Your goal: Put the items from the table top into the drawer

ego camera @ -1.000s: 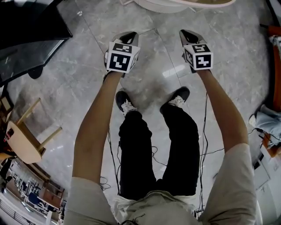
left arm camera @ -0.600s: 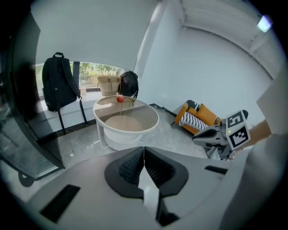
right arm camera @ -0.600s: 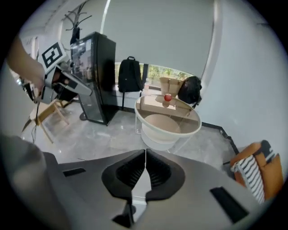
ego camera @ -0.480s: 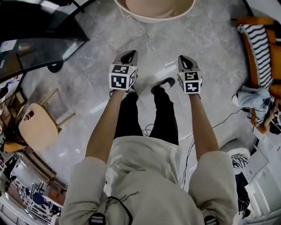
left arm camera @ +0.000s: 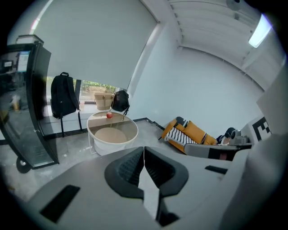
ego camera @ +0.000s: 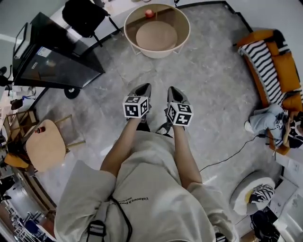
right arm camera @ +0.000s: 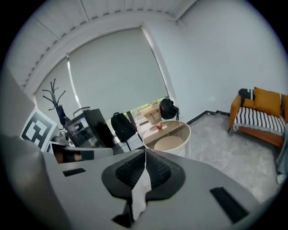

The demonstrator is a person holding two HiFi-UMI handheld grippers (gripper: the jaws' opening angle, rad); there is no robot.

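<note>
A round white side table (ego camera: 185, 39) with a glass top stands ahead of me on the grey floor. A small red apple (ego camera: 148, 13) lies at its far edge. Both grippers are held up side by side in front of my chest, well short of the table. My left gripper (ego camera: 144, 88) is shut with nothing between its pads. My right gripper (ego camera: 172, 90) is shut and empty too. The left gripper view looks past the left gripper (left arm camera: 144, 151) to the table (left arm camera: 96, 145) and apple (left arm camera: 108, 115). The right gripper view shows the right gripper (right arm camera: 145, 155), the table (right arm camera: 183, 140) and the apple (right arm camera: 159, 126).
A black cabinet on wheels (ego camera: 52, 56) and a black backpack (ego camera: 85, 14) stand at the left. An orange sofa with a striped cushion (ego camera: 267, 61) is at the right. A wooden chair (ego camera: 45, 144) sits lower left. A cable (ego camera: 227, 153) runs across the floor.
Both grippers have risen from pointing at the floor by my feet to chest height and drawn closer together. My view has lifted, so the whole round table shows.
</note>
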